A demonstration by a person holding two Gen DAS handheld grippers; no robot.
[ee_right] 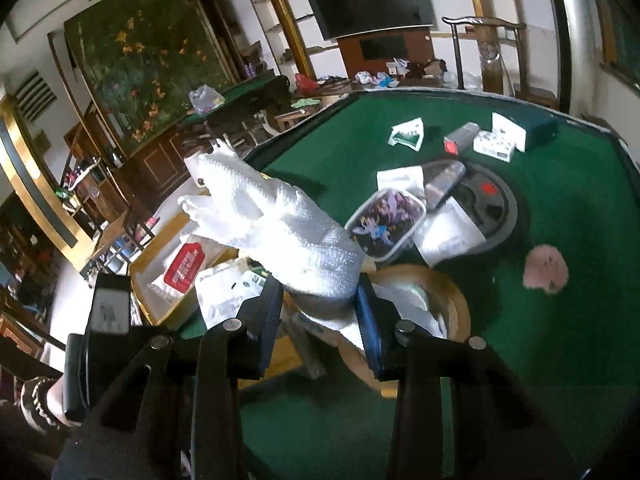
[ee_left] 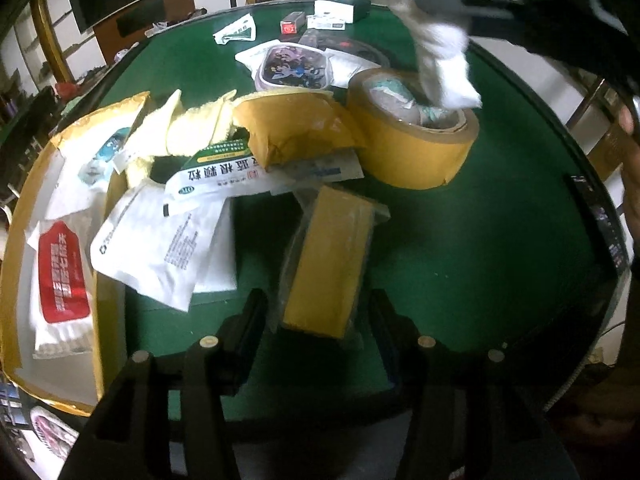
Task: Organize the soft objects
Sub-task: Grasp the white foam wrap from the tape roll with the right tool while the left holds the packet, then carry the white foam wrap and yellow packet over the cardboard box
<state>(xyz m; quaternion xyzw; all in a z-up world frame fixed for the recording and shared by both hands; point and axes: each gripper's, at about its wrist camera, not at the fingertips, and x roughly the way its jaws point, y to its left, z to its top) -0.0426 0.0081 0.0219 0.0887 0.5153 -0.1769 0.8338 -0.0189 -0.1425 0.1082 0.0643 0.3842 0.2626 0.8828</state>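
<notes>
My right gripper [ee_right: 320,292] is shut on a white bubble-wrap sheet [ee_right: 288,232] and holds it above a big roll of tan tape [ee_right: 448,292]. In the left wrist view the same white sheet [ee_left: 440,48] hangs from the right gripper over the tape roll [ee_left: 416,136]. My left gripper [ee_left: 316,312] is open, its fingers on either side of a yellow sponge in clear wrap [ee_left: 328,264] lying on the green table [ee_left: 500,240]. A yellow-edged cardboard box [ee_left: 16,280] at the left holds a red-labelled tissue pack [ee_left: 60,276] and white pouches.
White pouches [ee_left: 160,252], a medicine sachet [ee_left: 216,172] and yellow foam pieces [ee_left: 192,124] spill over the box edge. A clear lidded container [ee_left: 294,66] with a purple picture sits behind. Small cartons [ee_right: 504,136] stand at the far edge. A pink fluffy piece [ee_right: 546,268] lies at the right.
</notes>
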